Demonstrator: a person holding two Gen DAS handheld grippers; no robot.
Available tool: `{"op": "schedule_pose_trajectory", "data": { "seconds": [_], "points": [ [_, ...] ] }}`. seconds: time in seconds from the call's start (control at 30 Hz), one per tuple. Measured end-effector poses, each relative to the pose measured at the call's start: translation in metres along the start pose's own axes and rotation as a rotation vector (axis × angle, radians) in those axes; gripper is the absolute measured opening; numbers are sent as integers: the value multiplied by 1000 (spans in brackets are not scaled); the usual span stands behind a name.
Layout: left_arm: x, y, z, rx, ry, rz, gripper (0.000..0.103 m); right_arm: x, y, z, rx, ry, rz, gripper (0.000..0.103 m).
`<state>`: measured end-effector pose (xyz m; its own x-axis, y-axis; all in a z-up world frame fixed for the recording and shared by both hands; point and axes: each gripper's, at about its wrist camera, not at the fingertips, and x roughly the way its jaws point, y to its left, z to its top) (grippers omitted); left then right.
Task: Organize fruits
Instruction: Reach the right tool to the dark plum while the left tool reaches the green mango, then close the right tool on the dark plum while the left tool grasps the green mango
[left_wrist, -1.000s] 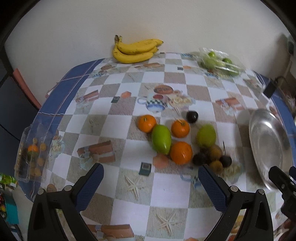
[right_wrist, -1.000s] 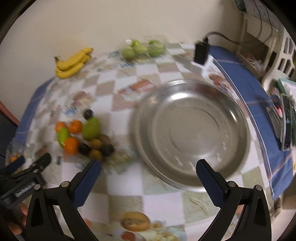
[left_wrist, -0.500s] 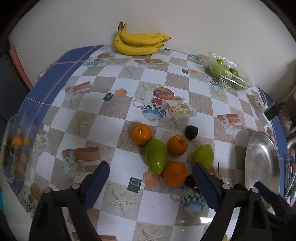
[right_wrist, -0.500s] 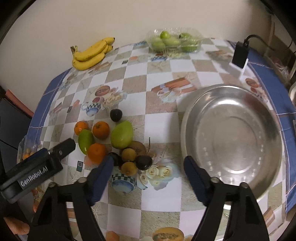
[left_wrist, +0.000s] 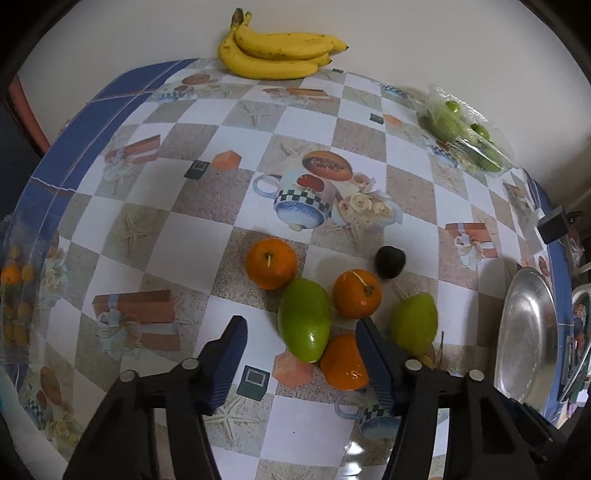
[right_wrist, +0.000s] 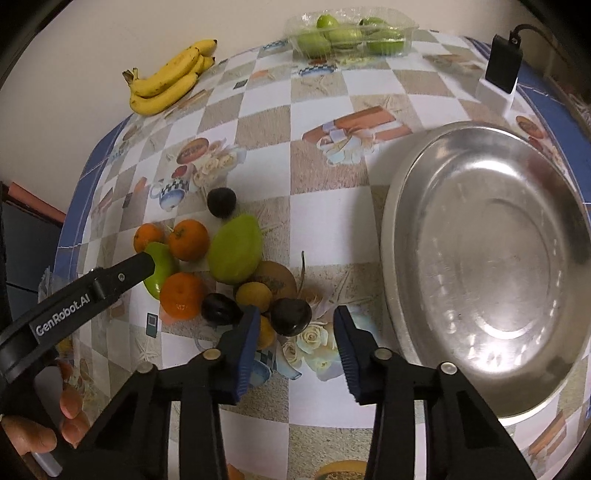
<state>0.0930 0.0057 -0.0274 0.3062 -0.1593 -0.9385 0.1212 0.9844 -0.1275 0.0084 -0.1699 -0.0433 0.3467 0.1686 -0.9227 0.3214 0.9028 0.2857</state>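
Both grippers are matte black frames with silver round screws at the pivots. The left gripper (left_wrist: 299, 343) and the right gripper (right_wrist: 293, 330) carry ribbed dark-blue pads on their jaws. The left gripper's side bears white "GenRobot.AI" lettering.

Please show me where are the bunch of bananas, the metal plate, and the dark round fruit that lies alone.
bunch of bananas (left_wrist: 280, 51), left wrist view, middle of the bunch.
metal plate (right_wrist: 491, 273), right wrist view, bare centre.
dark round fruit (right_wrist: 221, 202), right wrist view, its middle.
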Motion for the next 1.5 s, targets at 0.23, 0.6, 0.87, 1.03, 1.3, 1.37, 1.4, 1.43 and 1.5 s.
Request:
{"op": "schedule_pose_trajectory", "data": {
  "seconds": [0.23, 0.6, 0.87, 1.03, 1.3, 1.37, 1.4, 1.43, 1.5],
  "points": [
    [11, 3, 3, -14, 23, -8, 54, 10, -3, 2, 15, 34, 6, 36],
    [22, 4, 7, -31, 37, -12, 47, 20, -3, 5, 26, 58, 18, 30],
    [26, 3, 6, -44, 42, -37, 39, 24, 0, 7, 24, 69, 35, 26],
    [26, 3, 7, -41, 41, -35, 39, 24, 0, 7, 24, 70, 37, 25],
    [24, 4, 6, -39, 36, -35, 38, 20, -1, 8, 23, 65, 46, 24],
    [21, 5, 6, -42, 29, -37, 38, 17, -1, 8, 23, 59, 49, 24],
    [19, 5, 7, -43, 24, -38, 38, 15, -1, 8, 23, 54, 51, 24],
    [17, 6, 7, -44, 21, -39, 38, 13, -2, 8, 24, 51, 53, 24],
    [13, 7, 8, -46, 9, -39, 38, 10, -2, 8, 26, 42, 58, 24]
  ]
}}
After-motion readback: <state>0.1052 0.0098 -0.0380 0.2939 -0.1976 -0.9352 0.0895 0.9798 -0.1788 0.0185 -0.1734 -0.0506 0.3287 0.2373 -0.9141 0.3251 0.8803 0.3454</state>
